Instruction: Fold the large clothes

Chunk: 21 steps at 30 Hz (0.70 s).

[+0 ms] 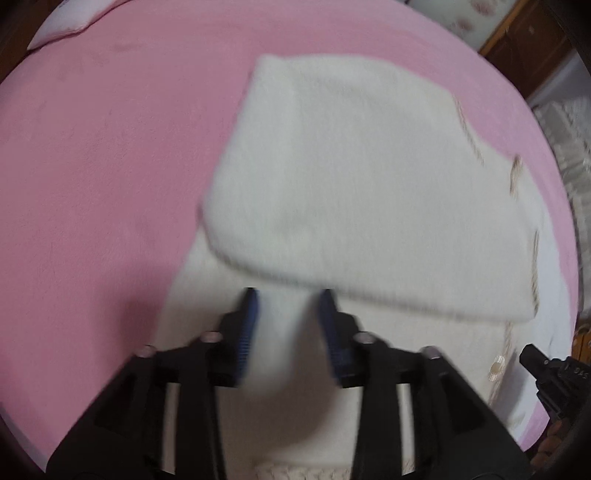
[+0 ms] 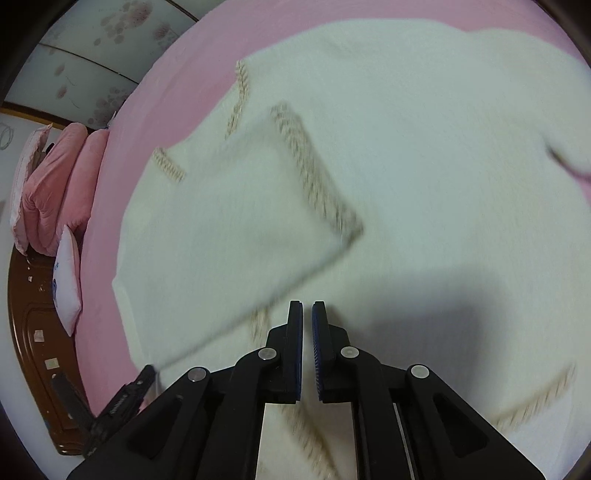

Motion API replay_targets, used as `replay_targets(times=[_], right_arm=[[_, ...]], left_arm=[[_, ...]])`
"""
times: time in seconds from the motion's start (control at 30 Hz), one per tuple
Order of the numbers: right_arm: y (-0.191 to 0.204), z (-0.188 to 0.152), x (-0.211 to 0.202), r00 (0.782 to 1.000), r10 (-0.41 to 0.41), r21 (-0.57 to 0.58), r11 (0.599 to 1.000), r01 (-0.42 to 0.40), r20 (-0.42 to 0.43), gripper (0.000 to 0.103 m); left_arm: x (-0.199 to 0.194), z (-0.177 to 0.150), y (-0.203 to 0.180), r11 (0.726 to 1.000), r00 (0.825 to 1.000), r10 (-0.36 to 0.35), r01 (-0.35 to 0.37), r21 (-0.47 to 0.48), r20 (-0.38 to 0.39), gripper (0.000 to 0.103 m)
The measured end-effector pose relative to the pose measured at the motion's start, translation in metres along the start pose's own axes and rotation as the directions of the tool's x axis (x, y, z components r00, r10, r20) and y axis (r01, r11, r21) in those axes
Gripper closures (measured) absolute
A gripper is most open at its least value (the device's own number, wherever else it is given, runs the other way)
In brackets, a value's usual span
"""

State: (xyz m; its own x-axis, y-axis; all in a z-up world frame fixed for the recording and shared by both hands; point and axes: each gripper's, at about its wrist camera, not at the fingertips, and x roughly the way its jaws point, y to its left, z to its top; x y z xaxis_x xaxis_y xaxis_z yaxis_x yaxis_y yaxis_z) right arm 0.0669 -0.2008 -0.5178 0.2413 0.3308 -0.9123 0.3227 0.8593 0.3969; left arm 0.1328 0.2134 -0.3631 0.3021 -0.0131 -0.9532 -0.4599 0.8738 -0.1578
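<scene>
A large cream-white fuzzy cardigan (image 1: 351,177) with beige braided trim lies on the pink bed; it also fills the right wrist view (image 2: 406,166). A sleeve (image 2: 236,221) with a braided cuff lies folded across the body. My left gripper (image 1: 290,299) is open just above the cloth, with a folded flap right ahead of its tips and nothing between the jaws. My right gripper (image 2: 307,306) is nearly closed, with a thin gap and nothing in it, and hovers over the garment's lower part. The right gripper's side also shows in the left wrist view (image 1: 546,373).
The pink bed sheet (image 1: 110,166) spreads wide to the left of the garment. A white pillow (image 1: 70,18) lies at the far corner. Pink folded quilts (image 2: 55,184) and a small pillow (image 2: 68,277) rest by the wooden headboard (image 2: 29,350). The left gripper shows at lower left (image 2: 122,398).
</scene>
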Motion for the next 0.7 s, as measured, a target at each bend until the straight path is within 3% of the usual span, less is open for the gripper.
replay_targets(times=[0.07,0.17,0.33,0.43,0.47,0.5,0.57,0.7], right_arm=[[-0.002,-0.030,-0.019,1.000,-0.015,0.001,1.000,0.015,-0.011,0.093],[0.005,-0.084,-0.039,0.999,-0.048,-0.023,0.999,0.048,-0.024,0.084],[0.022,-0.142,-0.086,0.996,-0.074,-0.077,0.995,0.070,-0.046,0.079],[0.040,-0.163,-0.111,0.996,-0.085,-0.118,0.990,0.081,-0.034,0.058],[0.043,-0.172,-0.123,0.996,-0.087,-0.134,0.988,0.083,-0.023,0.043],[0.049,-0.179,-0.134,0.996,-0.085,-0.144,0.986,0.083,-0.010,0.033],[0.052,-0.185,-0.145,0.996,-0.084,-0.146,0.986,0.085,0.014,0.026],[0.069,-0.147,-0.110,0.997,-0.075,-0.113,0.991,0.076,0.014,0.024]], left_arm=[[-0.009,-0.015,-0.011,0.999,0.999,0.033,-0.034,0.043,0.011,0.057],[-0.029,-0.036,-0.017,0.988,0.995,0.083,-0.076,0.136,-0.046,0.056],[-0.064,-0.062,-0.007,0.986,0.990,0.058,-0.037,0.162,-0.128,0.050],[-0.085,-0.076,0.004,0.984,0.983,0.073,-0.044,0.172,-0.169,0.047],[-0.091,-0.080,0.007,0.980,0.979,0.097,-0.062,0.191,-0.180,0.046],[-0.094,-0.082,0.007,0.975,0.976,0.116,-0.076,0.207,-0.186,0.046],[-0.099,-0.082,0.001,0.967,0.972,0.138,-0.092,0.236,-0.188,0.046],[-0.116,-0.091,0.006,0.964,0.973,0.143,-0.095,0.247,-0.181,0.046]])
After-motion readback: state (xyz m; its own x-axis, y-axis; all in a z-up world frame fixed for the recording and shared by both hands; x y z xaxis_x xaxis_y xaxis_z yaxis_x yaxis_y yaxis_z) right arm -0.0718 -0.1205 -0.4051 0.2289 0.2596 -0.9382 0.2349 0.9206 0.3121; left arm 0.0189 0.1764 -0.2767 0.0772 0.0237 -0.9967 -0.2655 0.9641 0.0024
